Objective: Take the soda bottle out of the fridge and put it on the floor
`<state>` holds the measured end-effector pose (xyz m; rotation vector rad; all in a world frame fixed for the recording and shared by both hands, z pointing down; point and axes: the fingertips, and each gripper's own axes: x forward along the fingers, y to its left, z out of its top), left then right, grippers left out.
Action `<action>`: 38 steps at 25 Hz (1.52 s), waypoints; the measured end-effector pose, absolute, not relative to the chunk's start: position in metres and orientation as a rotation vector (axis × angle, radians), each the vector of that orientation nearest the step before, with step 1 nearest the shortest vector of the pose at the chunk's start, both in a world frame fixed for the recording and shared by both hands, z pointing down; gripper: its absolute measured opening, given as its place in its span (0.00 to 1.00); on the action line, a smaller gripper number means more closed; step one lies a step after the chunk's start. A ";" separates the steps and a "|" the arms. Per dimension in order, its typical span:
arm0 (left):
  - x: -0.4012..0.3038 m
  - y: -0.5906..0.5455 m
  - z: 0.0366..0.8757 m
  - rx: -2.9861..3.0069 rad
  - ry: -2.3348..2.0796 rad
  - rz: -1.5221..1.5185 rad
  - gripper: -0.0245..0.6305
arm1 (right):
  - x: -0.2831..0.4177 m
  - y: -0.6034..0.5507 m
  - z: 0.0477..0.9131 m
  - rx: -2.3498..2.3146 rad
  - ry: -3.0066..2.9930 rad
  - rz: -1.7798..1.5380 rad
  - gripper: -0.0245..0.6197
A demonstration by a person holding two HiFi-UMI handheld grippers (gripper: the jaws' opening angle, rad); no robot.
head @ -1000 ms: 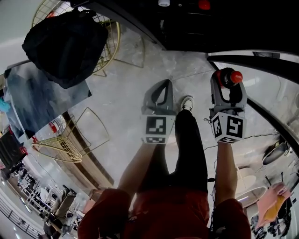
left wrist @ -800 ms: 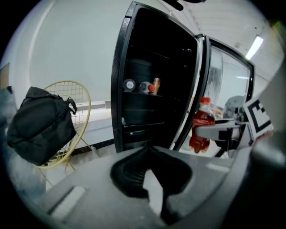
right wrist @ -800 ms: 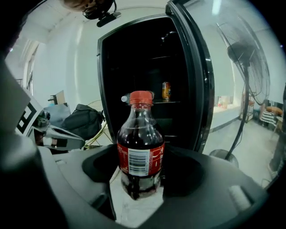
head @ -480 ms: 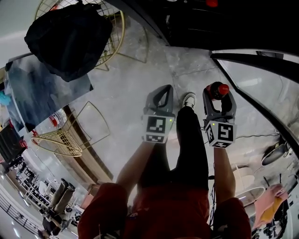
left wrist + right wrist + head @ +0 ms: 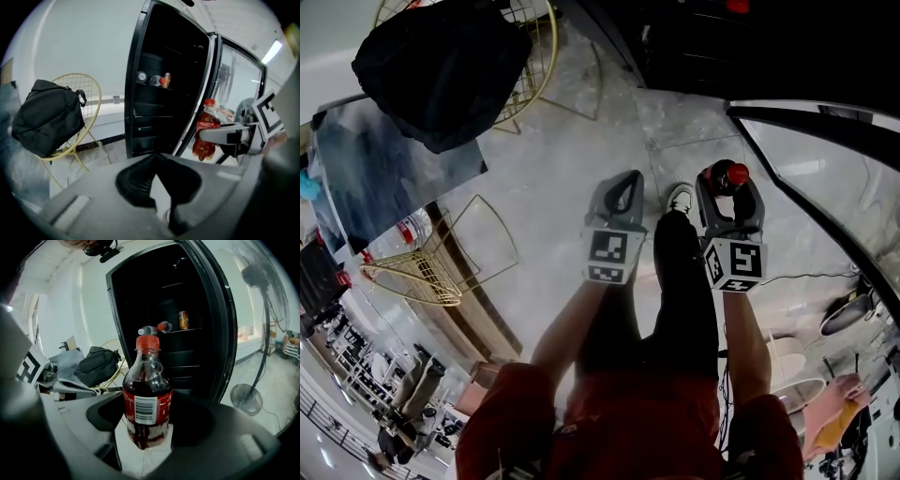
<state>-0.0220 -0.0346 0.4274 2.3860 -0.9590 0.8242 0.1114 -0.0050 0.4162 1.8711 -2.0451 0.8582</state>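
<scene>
The ground below both grippers is pale, glossy marble-look floor (image 5: 539, 178), 1 unbroken stretch of tile with faint joints.

Your right gripper (image 5: 727, 187) is clamped on the soda bottle (image 5: 146, 394): 1 bottle, upright, with a red cap and dark drink, held round its lower body. It is out of the fridge and off the floor, and tile shows beneath its base.

Straight ahead of that gripper, 1 black fridge (image 5: 154, 301) stands open. Its door (image 5: 224, 333) is swung out on the gripper's right. On 1 shelf inside, ahead of and just above the held bottle's cap, lie what look like 2 bottles (image 5: 153, 329) with 1 can (image 5: 183, 319) upright beside them. Beyond the door, further right, stands 1 fan (image 5: 246, 399) on a round base.

Your left gripper (image 5: 623, 187) has its jaws together with nothing in them. It sits just beside the right gripper, with your 1 visible shoe (image 5: 678, 200) between their tips.

To the left of the left gripper the tile is open. Further out on that side are 2 gold wire chairs. The far chair (image 5: 534, 75), ahead and left, carries 1 black bag (image 5: 431, 75). The near chair (image 5: 441, 281) is left and back toward you. The door's edge closes off the room on the right gripper's right, and 1 thin cable (image 5: 797, 277) trails across the floor there.
</scene>
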 end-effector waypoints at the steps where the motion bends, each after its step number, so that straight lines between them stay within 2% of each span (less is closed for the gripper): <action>1: -0.022 -0.035 0.427 2.386 -0.965 0.822 0.04 | 0.110 -0.006 0.416 1.863 -2.053 0.851 0.50; 15: -0.051 -0.031 0.431 2.309 -1.159 0.750 0.04 | 0.074 0.006 0.436 1.676 -2.150 0.833 0.50; 30: -0.141 -0.009 0.487 2.288 -1.136 0.747 0.04 | -0.023 0.032 0.500 1.633 -2.112 0.827 0.50; 38: -0.173 -0.008 0.527 2.271 -1.127 0.763 0.04 | -0.048 0.020 0.533 1.628 -2.108 0.824 0.50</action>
